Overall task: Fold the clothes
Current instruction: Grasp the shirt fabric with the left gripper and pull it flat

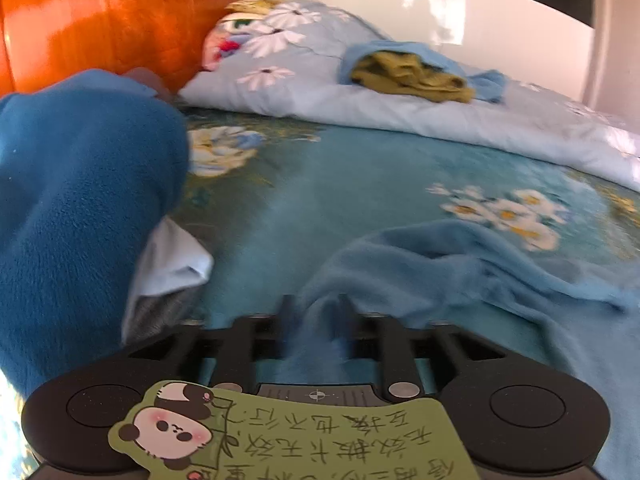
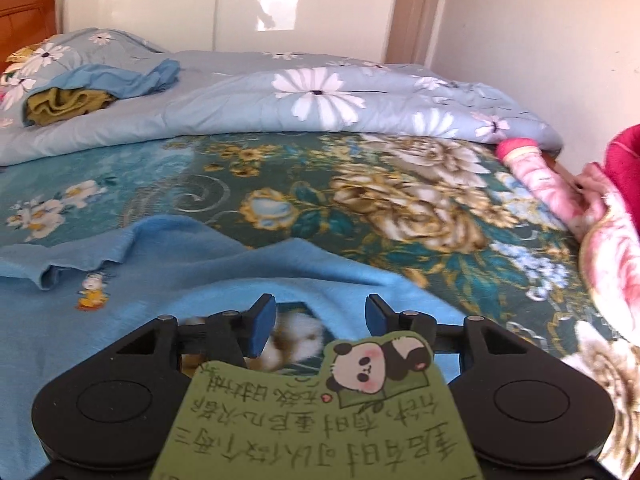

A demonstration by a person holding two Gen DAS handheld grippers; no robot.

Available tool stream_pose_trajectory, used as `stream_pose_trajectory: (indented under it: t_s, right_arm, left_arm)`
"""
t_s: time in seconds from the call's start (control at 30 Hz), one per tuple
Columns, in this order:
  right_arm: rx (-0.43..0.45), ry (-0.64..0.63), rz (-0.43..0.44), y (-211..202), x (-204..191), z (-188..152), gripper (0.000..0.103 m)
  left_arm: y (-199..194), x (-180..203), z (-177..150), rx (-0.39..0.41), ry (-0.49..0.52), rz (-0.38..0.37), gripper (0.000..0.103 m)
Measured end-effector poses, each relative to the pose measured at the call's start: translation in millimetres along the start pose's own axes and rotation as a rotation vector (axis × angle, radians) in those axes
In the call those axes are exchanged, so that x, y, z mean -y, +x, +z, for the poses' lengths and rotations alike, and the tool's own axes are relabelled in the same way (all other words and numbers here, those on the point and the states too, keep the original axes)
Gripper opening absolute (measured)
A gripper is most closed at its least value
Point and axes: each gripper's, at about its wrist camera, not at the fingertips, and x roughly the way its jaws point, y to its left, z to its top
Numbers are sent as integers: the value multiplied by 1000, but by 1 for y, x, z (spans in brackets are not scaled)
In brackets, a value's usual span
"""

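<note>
Two tongs over the bed (image 2: pixel 360 208): left tongs (image 1: pixel 316 316) pinch a blurred fold of the light blue garment (image 2: pixel 168 280); right tongs (image 2: pixel 320 316) spread, empty. Green panda notes (image 2: pixel 320 420) hide the mechanisms; handwriting unreadable.

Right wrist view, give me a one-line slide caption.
Right hand-held gripper, jaws apart, over a light blue garment on a floral bedsheet.
</note>
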Motion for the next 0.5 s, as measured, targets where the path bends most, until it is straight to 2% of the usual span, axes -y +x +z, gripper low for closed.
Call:
stream_pose_trajectory:
  t_s: [0.07,0.13,0.2,0.3,0.37,0.5]
  right_arm:
    - [10,-20,39,1,-13,5,49]
    - [18,-52,79,3,-26,11,52]
    - [18,-79,123,9,-41,18,53]
    - [-2,-94,213,27,-63,27,53]
    - [-32,-90,273,44,-83,33,53]
    - [-102,-58,332,78,-113,42,53]
  left_arm:
    - [-18,14,-3,57,71,45,73]
    - [-31,32,-3,118,176,67,86]
    - [-43,51,-3,179,281,85,86]
    - [-39,87,4,240,381,-100,92]
    - [-23,117,5,238,440,-208,92]
    - [19,169,0,168,523,-290,87]
